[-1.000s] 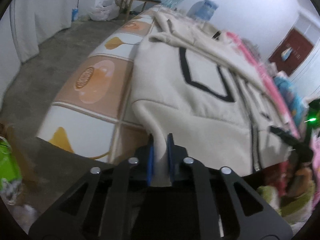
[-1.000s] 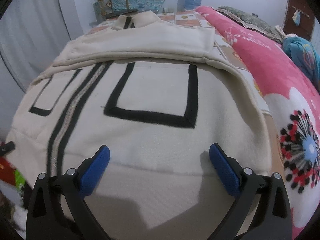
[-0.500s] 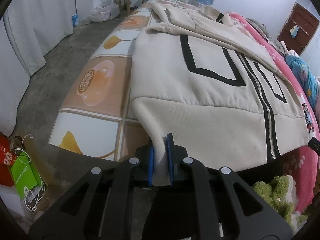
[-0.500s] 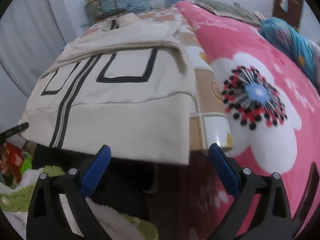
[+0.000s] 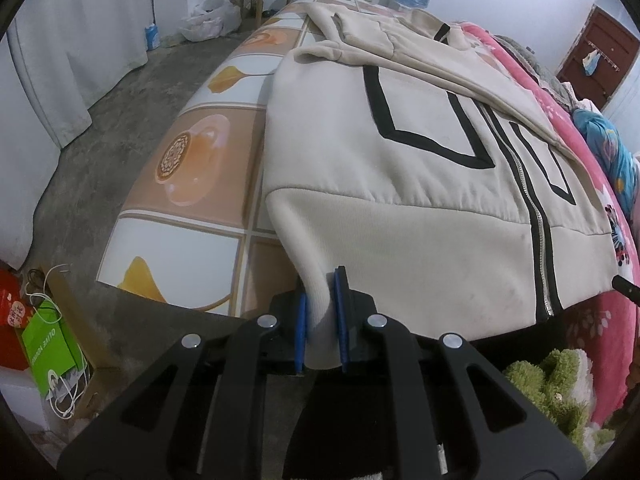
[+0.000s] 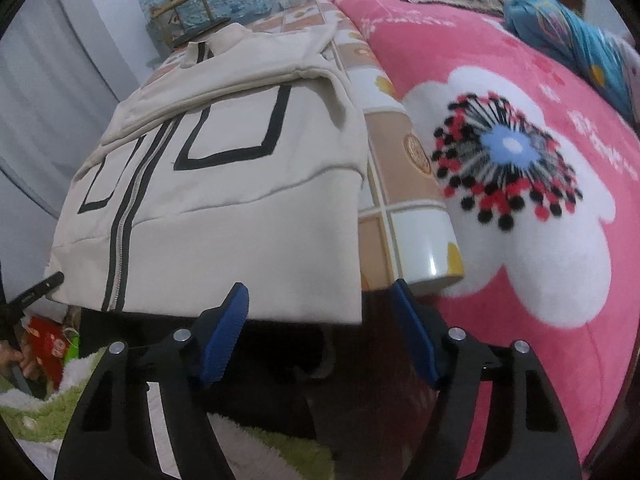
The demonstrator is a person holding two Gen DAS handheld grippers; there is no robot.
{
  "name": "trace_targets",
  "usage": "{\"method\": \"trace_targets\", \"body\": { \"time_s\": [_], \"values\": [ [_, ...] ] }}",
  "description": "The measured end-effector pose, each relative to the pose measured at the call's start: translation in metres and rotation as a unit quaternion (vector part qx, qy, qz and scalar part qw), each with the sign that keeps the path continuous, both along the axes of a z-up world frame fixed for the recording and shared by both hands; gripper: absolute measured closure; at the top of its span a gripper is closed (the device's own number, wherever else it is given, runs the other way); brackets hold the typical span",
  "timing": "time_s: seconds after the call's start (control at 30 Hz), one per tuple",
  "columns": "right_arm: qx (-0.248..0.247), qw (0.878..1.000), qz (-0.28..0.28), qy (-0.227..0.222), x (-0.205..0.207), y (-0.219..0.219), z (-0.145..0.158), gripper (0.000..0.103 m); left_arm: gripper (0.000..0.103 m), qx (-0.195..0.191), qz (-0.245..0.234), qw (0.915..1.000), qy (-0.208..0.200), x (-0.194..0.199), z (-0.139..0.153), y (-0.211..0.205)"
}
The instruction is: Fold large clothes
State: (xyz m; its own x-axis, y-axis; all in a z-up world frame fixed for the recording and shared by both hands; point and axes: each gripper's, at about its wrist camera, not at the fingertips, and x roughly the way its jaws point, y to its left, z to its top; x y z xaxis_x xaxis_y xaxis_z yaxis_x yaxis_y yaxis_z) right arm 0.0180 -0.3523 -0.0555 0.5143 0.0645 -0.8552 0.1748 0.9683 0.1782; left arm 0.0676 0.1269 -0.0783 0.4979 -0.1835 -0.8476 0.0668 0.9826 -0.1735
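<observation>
The cream jacket (image 5: 420, 184) lies front-up and zipped on the bed (image 5: 188, 168), over the tiled-pattern sheet, with its sleeves folded across the chest and its hem hanging just off the bed's near edge. That overhang looks deliberate: it gives the fingers a free edge to catch without digging under the cloth.

The left gripper (image 5: 322, 316) is nearly closed, its blue fingers (image 5: 301, 332) pinching the hem's left corner so that a ridge of cloth stands between them. It seems to be keeping that corner ready while the other side is taken.

The right gripper (image 6: 320, 332) sits under the opposite hem corner with its fingers (image 6: 224, 332) about half spread and closing. The corner hangs just above the gap, but no pad presses on it yet, so nothing is held there.

With both corners gripped, the lower half could be lifted evenly and carried toward the collar.

Beside the jacket, a pink flowered blanket (image 6: 540, 200) covers the rest of the bed, well clear of the fold.
</observation>
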Motion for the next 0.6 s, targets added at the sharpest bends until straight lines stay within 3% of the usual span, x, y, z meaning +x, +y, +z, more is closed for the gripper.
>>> {"method": "trace_targets", "body": {
  "time_s": [0.13, 0.27, 0.4, 0.43, 0.6],
  "values": [
    [0.052, 0.999, -0.017, -0.003, -0.003, -0.009, -0.007, 0.044, 0.091, 0.000, 0.001, 1.0000, 0.000, 0.000, 0.000, 0.000],
    [0.067, 0.997, -0.032, 0.005, 0.001, -0.014, -0.014, 0.071, 0.091, 0.000, 0.002, 1.0000, -0.003, -0.001, 0.001, 0.000],
    [0.060, 0.998, -0.036, 0.004, -0.003, -0.014, -0.011, 0.084, 0.095, 0.004, -0.003, 0.9998, -0.019, -0.008, 0.007, -0.001],
    [0.059, 0.998, -0.035, 0.002, -0.005, -0.014, -0.010, 0.096, 0.096, 0.007, -0.007, 0.9996, -0.026, -0.010, 0.011, -0.002],
    [0.059, 0.998, -0.025, -0.022, -0.012, -0.012, 0.000, 0.097, 0.099, 0.010, -0.015, 0.9984, -0.053, -0.021, 0.026, -0.003]
  ]
}}
